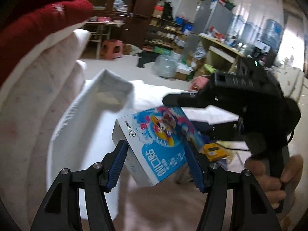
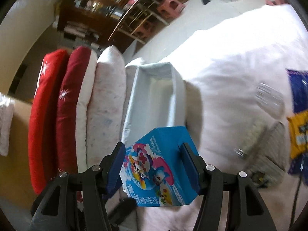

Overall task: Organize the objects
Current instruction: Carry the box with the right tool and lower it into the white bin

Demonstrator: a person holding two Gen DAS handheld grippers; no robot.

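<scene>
Left gripper [image 1: 156, 165] jaws clamp blue box [image 1: 154, 144].

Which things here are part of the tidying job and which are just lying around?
In the job:
blue cartoon box, gripped by the left gripper
second blue cartoon box, gripped by the right gripper
white fabric bin

Lying about:
red cushions
white pillows
pink stool
fridge

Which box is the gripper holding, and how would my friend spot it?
Find the long white tray beside the red and white cushions. Just in front of it, the right gripper holds a blue box. Only that box has bright cartoon characters.
</scene>
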